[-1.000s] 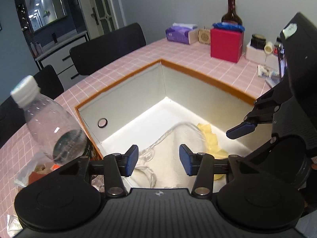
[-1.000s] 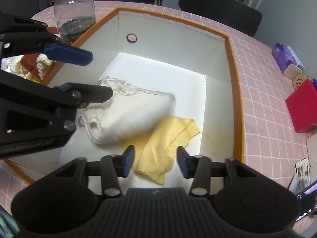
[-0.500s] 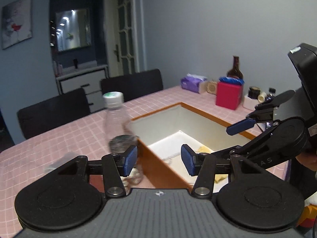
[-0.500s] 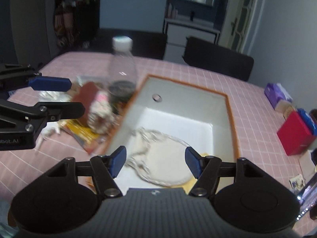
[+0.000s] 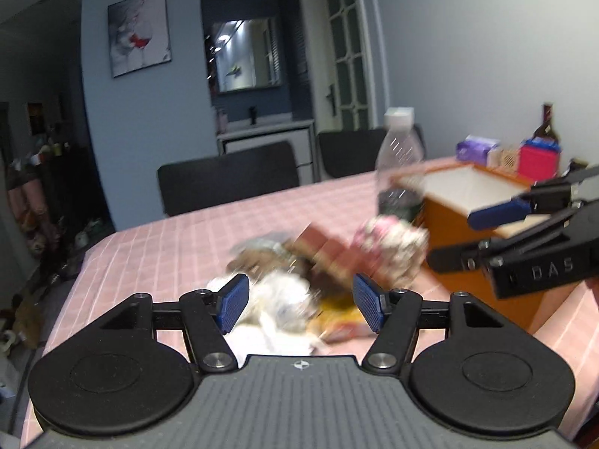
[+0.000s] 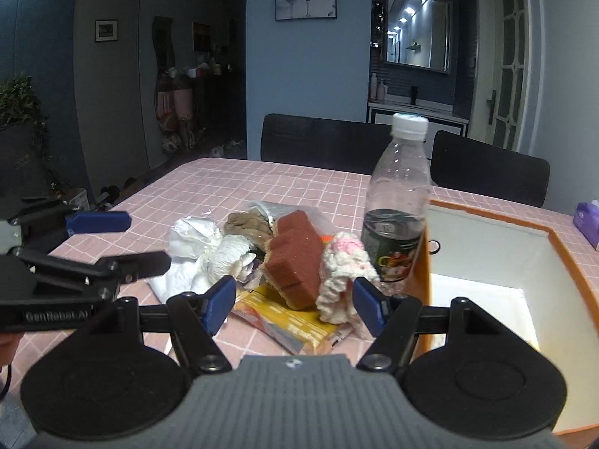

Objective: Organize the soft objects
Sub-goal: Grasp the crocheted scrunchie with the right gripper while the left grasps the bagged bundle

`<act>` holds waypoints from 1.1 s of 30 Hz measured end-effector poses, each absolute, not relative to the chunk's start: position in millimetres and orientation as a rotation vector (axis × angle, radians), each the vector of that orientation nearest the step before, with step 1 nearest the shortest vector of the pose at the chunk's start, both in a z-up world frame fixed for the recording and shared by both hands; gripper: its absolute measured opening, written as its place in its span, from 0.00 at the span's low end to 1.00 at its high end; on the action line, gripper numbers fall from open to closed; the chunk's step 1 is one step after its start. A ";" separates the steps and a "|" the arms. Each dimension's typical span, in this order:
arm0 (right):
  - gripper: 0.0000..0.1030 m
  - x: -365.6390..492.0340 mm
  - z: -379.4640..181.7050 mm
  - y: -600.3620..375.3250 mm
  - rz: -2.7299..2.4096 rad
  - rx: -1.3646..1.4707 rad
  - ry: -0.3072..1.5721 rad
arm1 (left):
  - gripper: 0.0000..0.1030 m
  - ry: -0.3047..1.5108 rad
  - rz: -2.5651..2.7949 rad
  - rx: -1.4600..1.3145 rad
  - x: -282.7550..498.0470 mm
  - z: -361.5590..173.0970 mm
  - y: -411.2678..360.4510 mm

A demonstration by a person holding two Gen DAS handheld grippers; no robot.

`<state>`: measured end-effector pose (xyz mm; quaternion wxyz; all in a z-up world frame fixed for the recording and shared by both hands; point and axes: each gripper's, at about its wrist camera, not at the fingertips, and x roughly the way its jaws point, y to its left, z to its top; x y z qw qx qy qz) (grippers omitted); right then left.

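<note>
Evidently most of the sorting was left. A heap of soft items lay on the pink-checked surface, just beside the orange-rimmed box: a brown sponge, a pink-and-white knitted piece, a white cloth bundle, a tan fabric lump, with a yellow packet underneath. A clear bottle stood between heap and box wall. Box interior, as far as the right wrist view reached, showed only bare white floor; its near part was hidden, so contents could not be confirmed.

Right claw was spread wide, empty, facing the sponge and knitted piece. Left claw was likewise wide and empty, pointed at the heap; that view was motion-blurred. Judgement: nothing was gripped, next pick-up pending, all visible soft items awaiting transfer.
</note>
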<state>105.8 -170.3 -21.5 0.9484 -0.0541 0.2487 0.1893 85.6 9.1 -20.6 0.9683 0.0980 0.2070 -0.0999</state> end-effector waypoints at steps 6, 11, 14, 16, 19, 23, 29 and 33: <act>0.66 131.5 -44.7 -157.3 0.261 -0.137 0.515 | 0.73 0.454 -0.180 0.253 106.0 -44.6 22.0; 0.64 153.7 -45.7 -155.9 0.196 -0.153 0.509 | 0.74 0.479 -0.179 0.260 123.9 -54.4 17.7; 0.62 164.4 -48.2 -156.2 0.186 -0.144 0.511 | 0.74 0.484 -0.164 0.281 132.5 -64.1 14.4; 0.62 170.2 -50.5 -156.3 0.171 -0.143 0.513 | 0.74 0.488 -0.150 0.295 139.9 -69.5 11.3; 0.60 178.1 -56.1 -155.2 0.160 -0.140 0.528 | 0.74 0.498 -0.118 0.316 146.7 -76.6 7.2; 0.56 182.4 -63.2 -150.7 0.138 -0.164 0.524 | 0.74 0.517 -0.079 0.308 149.6 -82.5 4.3; 0.32 185.5 -75.2 -141.1 0.157 -0.207 0.554 | 0.68 0.549 -0.041 0.322 149.8 -87.3 -2.2; 0.25 180.9 -76.7 -142.6 0.170 -0.233 0.537 | 0.44 0.562 -0.040 0.282 145.8 -86.7 2.6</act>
